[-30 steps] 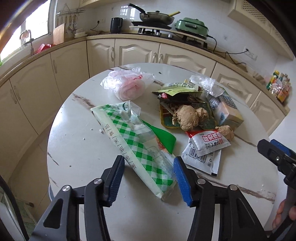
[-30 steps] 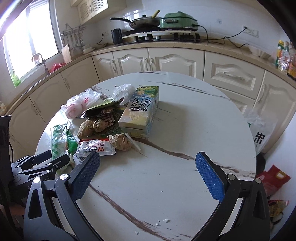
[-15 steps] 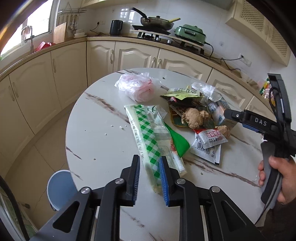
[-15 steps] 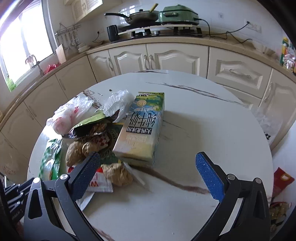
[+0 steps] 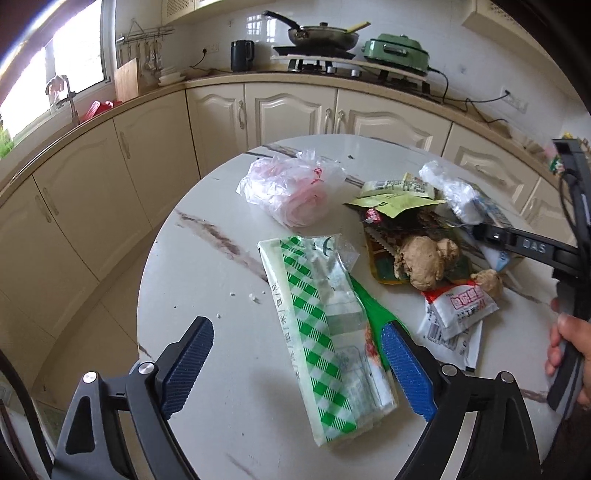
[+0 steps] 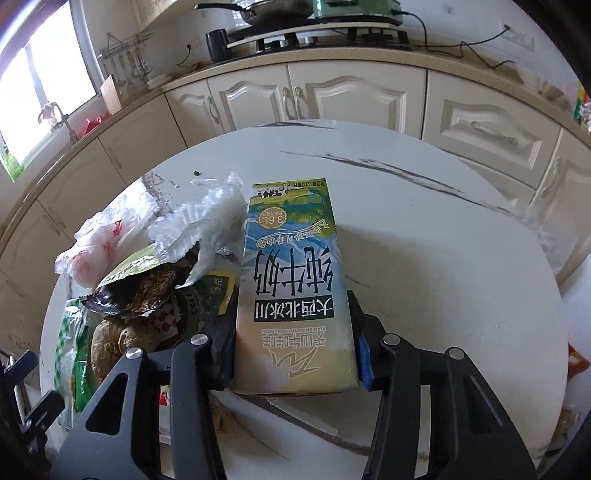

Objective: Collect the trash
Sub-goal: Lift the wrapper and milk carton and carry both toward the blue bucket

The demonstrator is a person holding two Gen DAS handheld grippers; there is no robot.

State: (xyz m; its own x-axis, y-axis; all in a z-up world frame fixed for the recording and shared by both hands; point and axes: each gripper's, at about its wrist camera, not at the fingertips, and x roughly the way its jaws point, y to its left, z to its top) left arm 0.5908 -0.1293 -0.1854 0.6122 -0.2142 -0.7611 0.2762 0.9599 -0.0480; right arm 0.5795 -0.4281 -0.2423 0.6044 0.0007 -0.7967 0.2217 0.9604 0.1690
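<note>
A pile of trash lies on a round white marble table. In the left wrist view my left gripper is open, its fingers on either side of the near end of a green-checked wrapper. Beyond it lie a pink-and-white plastic bag, ginger pieces, a red-and-white sachet and a yellow-green packet. In the right wrist view my right gripper is shut on the near end of a milk carton, which lies flat on the table.
Cream kitchen cabinets and a worktop with a hob, a pan and a green cooker curve behind the table. A crumpled clear wrapper lies left of the carton. A window is at the far left.
My left gripper shut on the checked wrapper's end half a second ago and has now opened wide. My right gripper moved forward and closed on the milk carton.
</note>
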